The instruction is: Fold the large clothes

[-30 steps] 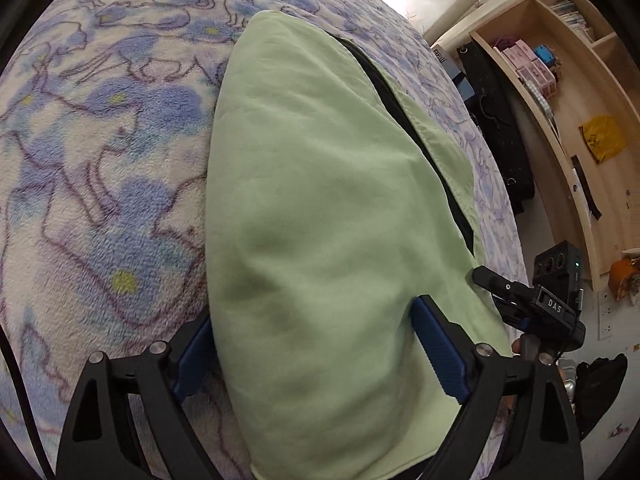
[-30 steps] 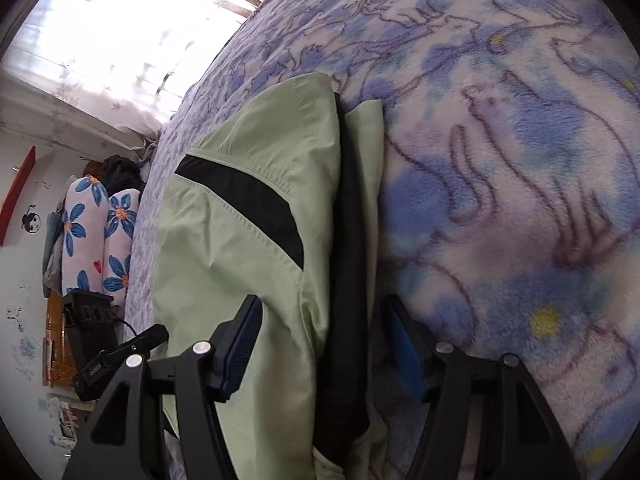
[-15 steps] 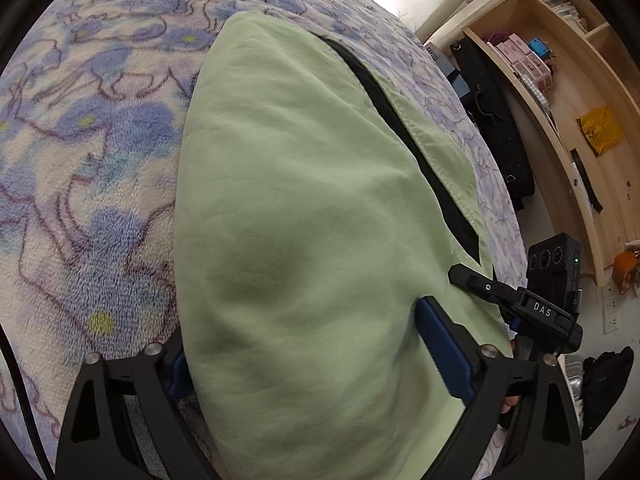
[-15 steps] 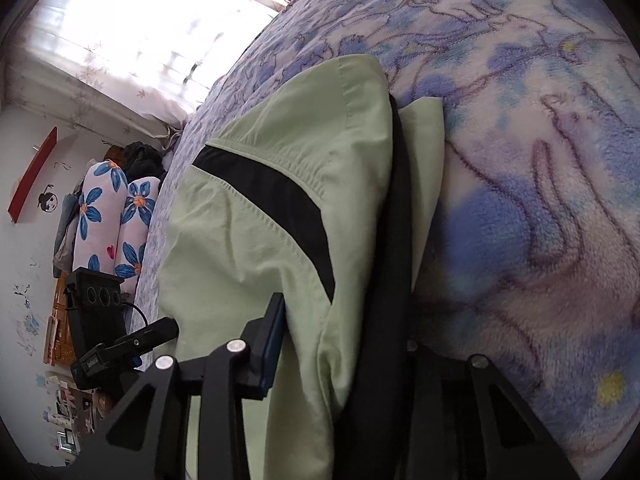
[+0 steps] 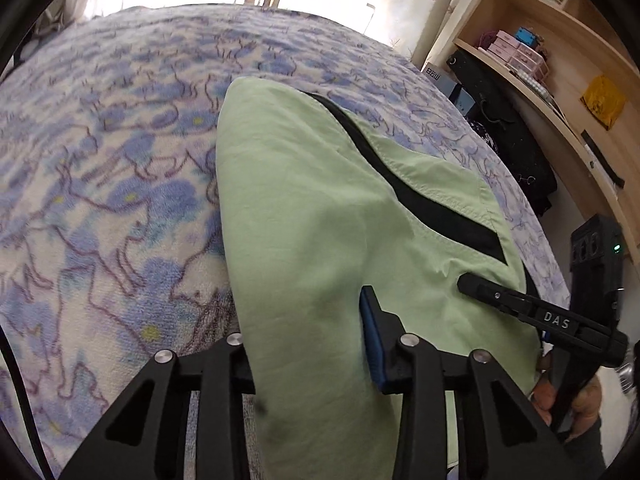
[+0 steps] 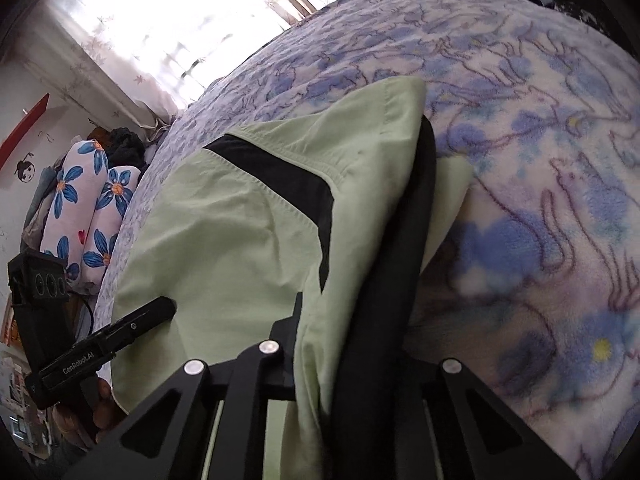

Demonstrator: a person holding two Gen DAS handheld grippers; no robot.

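We see a light green garment with black trim lying folded lengthwise on a bed covered by a blue-and-white fleece blanket printed with animal outlines. Its near end is bunched and lifted at both grippers.

Left gripper: jaws have just been closing and now clamp a fold of the green cloth; the blue pad shows on one side, the other finger is hidden behind the fabric. Right gripper: jaws have just been closing too, nearly together, pinching the garment's edge where green cloth and a black layer stack up.

Readable writing:
- "DAS" in white on the black body of the right gripper, as seen from the left wrist camera. A green light glows on the black box above it.
- "GenRobot.AI" on the body of the left gripper, as seen from the right wrist camera.
- "BZW"-like letters on a dark box beside the bed; not sure of the exact reading.

A hand grips the right tool's handle. A wooden shelf holds pink drawers and a yellow item. Two floral pillows stand by the wall, under a sheer curtain at a bright window.
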